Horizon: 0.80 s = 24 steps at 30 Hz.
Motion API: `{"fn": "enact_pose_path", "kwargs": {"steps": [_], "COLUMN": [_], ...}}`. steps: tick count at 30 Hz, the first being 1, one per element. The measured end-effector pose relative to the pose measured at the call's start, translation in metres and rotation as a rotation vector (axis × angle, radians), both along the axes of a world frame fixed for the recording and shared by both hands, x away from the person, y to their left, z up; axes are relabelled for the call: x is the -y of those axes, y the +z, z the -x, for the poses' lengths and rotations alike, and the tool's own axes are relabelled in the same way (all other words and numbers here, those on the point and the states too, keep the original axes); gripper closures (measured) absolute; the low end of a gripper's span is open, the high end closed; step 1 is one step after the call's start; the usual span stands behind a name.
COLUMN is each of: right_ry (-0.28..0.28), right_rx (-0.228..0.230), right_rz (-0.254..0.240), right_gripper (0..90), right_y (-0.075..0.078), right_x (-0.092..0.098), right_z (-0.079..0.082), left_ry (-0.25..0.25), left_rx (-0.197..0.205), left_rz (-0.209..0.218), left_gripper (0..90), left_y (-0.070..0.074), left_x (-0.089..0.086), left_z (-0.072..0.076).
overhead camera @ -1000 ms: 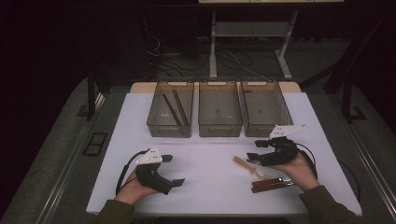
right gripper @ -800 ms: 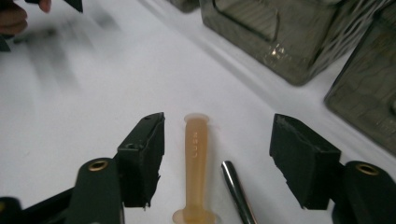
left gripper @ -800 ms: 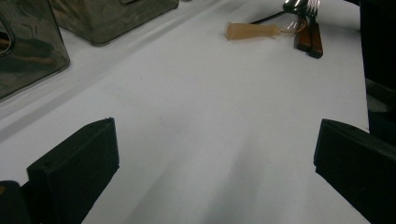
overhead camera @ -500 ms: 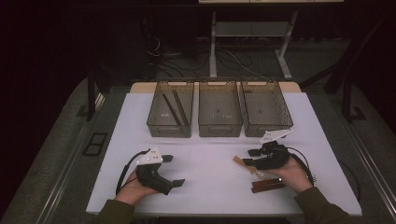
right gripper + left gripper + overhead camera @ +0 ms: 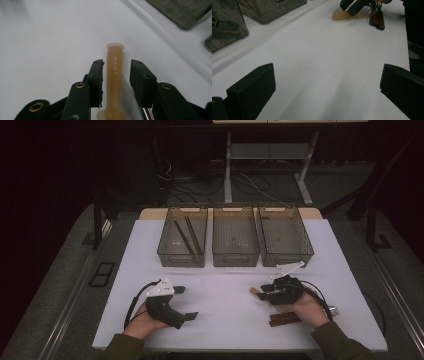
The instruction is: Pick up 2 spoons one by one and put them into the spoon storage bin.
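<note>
Item: amber handle (image 5: 114,75), translucent, rubbery-looking, a slim rod with a flared round cap at its far end and raised lettering along its length. It lies flat on the counter (image 5: 225,310) at your right, between the jaws of your right gripper (image 5: 116,77). Those jaws have just been closing; a narrow gap shows on each side of the handle, so the pads are not yet pressing it. In the high view the handle's pale end (image 5: 256,292) pokes out just left of the right gripper (image 5: 272,292).

Right hand (image 5: 305,307): wraps the black gripper body, the cable looping off to the right.

Left gripper (image 5: 182,302): rests in your left hand (image 5: 145,320) near the counter's front edge, well apart from the handle. Its jaws stand wide open with only bare counter between them.

Counter: white, smooth, matte sheet. Around it a dark room, grey floor, metal table legs (image 5: 228,165) and loose cables behind.

Nearby: brown wooden-handled cutlery (image 5: 285,317) just beside your right hand, a fork's tines (image 5: 379,4) seen in the left gripper view. At the back, three smoky clear plastic bins in a row: the left bin (image 5: 182,256) holds two dark chopsticks (image 5: 187,236); the middle bin (image 5: 236,255) and right bin (image 5: 287,252) stand alongside. Nothing lies between the handle and the bins.
</note>
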State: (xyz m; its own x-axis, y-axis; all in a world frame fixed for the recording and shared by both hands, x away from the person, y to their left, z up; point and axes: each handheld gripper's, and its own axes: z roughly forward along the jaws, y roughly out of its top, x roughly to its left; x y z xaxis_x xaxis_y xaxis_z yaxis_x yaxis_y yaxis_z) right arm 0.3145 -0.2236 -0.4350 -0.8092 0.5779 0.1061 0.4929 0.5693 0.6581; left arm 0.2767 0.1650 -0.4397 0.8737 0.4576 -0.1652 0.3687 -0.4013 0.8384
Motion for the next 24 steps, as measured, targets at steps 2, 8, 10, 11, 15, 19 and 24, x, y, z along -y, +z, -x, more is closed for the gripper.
{"fn": "enact_pose_path", "kwargs": {"steps": [2,8,10,11,15,19,24], "right_ry": [0.000,0.011,0.016,0.015,0.028,0.023,0.017], "right_rx": [-0.002,0.000,0.007,0.012,0.022,0.015,0.024], "right_rz": [0.004,0.024,0.037,0.040,0.063,0.076,0.092], "right_gripper": [62.9,63.1,63.9,64.3,64.3,64.5,72.7], "right_y": [-0.002,-0.007,-0.009,-0.009,-0.009,-0.008,-0.007], "right_x": [-0.002,-0.011,-0.014,-0.014,-0.016,-0.018,-0.019], "right_z": [-0.001,-0.004,-0.004,-0.004,-0.003,-0.003,-0.003], "left_ry": [0.000,0.000,0.001,0.001,0.000,0.001,0.001], "left_rx": [0.000,0.000,-0.001,-0.001,-0.001,0.000,0.000], "left_rz": [0.000,0.001,0.001,0.002,0.000,0.000,0.000], "left_gripper": [0.0,0.0,0.0,0.0,0.0,0.0,0.0], "left_y": [0.000,0.000,0.000,0.000,0.000,0.000,0.000], "left_x": [0.000,0.000,0.000,0.000,0.000,0.000,0.000], "left_z": [0.000,0.000,0.000,0.000,0.000,0.000,0.000]}}
